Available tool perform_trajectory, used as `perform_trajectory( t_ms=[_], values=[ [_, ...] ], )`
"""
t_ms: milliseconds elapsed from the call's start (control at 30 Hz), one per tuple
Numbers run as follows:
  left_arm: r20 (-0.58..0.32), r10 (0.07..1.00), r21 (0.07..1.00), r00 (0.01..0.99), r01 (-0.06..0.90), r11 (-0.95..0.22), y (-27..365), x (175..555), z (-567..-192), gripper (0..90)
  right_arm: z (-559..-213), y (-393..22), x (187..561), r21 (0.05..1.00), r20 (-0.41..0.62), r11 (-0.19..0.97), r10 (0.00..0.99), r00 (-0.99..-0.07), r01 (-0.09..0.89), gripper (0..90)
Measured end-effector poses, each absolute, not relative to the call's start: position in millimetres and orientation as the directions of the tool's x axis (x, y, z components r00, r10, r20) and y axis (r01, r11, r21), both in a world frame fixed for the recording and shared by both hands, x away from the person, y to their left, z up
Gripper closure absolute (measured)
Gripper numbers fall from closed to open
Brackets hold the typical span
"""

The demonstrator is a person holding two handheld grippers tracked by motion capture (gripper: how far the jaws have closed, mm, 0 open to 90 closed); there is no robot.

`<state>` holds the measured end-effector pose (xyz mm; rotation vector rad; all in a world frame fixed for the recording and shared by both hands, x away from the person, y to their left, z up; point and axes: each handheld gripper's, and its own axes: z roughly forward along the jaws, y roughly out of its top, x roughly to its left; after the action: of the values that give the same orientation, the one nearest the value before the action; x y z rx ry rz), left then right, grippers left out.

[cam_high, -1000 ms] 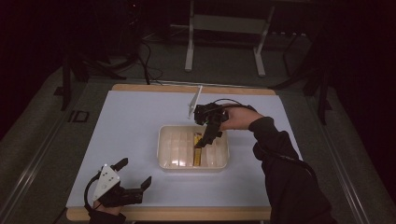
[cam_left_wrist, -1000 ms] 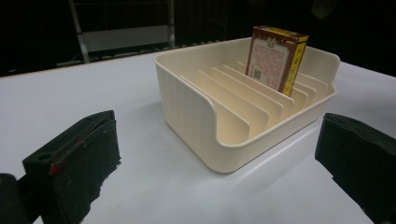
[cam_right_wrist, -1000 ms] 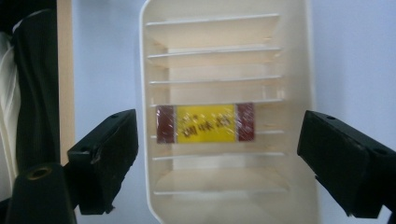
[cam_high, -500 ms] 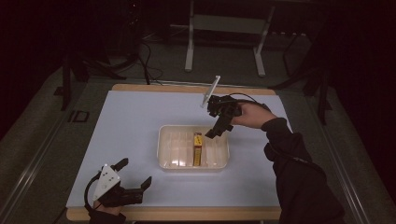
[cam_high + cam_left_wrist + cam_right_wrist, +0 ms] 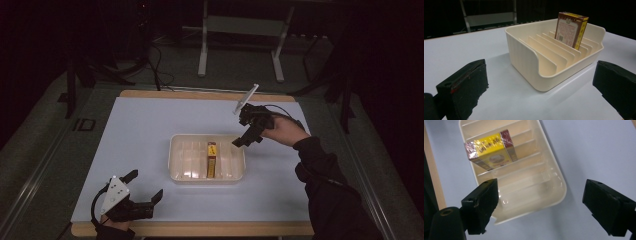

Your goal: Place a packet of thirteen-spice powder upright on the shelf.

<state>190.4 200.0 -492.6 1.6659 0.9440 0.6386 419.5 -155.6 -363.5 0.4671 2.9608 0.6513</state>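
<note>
Left gripper rests at the near worktop edge, jaws apart, nothing between them. Mid-worktop, the slotted tray holds the box upright in one slot. Beyond it, right gripper hovers with jaws just narrowing slightly, wide and empty. We judge one risk: a low pass could clip the tray rim, tipping the box.

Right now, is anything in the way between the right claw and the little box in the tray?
Nothing visible is. The right claw hangs open above the tray's right end, just off the tray. The box stands on edge in a slot between dividers, its top poking up free. Only bare slots and table lie between them.
</note>
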Motion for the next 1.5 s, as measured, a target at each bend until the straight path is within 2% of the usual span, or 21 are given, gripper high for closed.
perform_trajectory(
  t_ms=[367, 533, 567, 967, 1067, 1267, 1300, 1500],
  values=[
    [-0.049, 0.840, 0.955, 0.540, 0.270, -0.118, 200.2, 190.1, -492.6, 0.0, -385.6, -185.4, 412.4, 0.495, 0.021, 0.772, 0.449, -0.894, 0.399, 13.4],
    [-0.048, 0.841, 0.956, 0.539, 0.270, -0.118, 200.6, 190.2, -492.6, 0.0, -389.3, -194.6, 407.8, 0.519, 0.006, 0.743, 0.491, -0.871, 0.422, 13.5],
    [-0.049, 0.841, 0.956, 0.540, 0.270, -0.118, 200.3, 190.2, -492.7, 0.0, -389.9, -199.2, 403.6, 0.546, -0.007, 0.714, 0.527, -0.850, 0.438, 13.5],
    [-0.049, 0.840, 0.955, 0.540, 0.271, -0.118, 200.4, 190.2, -492.7, 0.0, -401.2, -215.7, 387.4, 0.645, -0.062, 0.610, 0.643, -0.763, 0.461, 13.6],
    [-0.050, 0.840, 0.955, 0.541, 0.271, -0.118, 200.4, 190.1, -492.7, 0.0, -408.5, -222.3, 381.8, 0.693, -0.054, 0.551, 0.682, -0.729, 0.464, 13.5],
    [-0.050, 0.839, 0.955, 0.542, 0.271, -0.118, 200.2, 189.8, -492.5, 0.0, -418.2, -229.0, 376.9, 0.708, -0.059, 0.521, 0.716, -0.695, 0.477, 13.2],
    [-0.050, 0.839, 0.955, 0.542, 0.271, -0.118, 200.3, 189.7, -492.3, 0.0, -424.2, -236.4, 372.7, 0.724, -0.038, 0.481, 0.743, -0.668, 0.494, 13.2],
    [-0.049, 0.837, 0.955, 0.545, 0.271, -0.121, 200.1, 189.8, -492.4, 0.0, -436.7, -251.0, 363.6, 0.762, -0.015, 0.413, 0.781, -0.625, 0.498, 13.1]
  ],
)
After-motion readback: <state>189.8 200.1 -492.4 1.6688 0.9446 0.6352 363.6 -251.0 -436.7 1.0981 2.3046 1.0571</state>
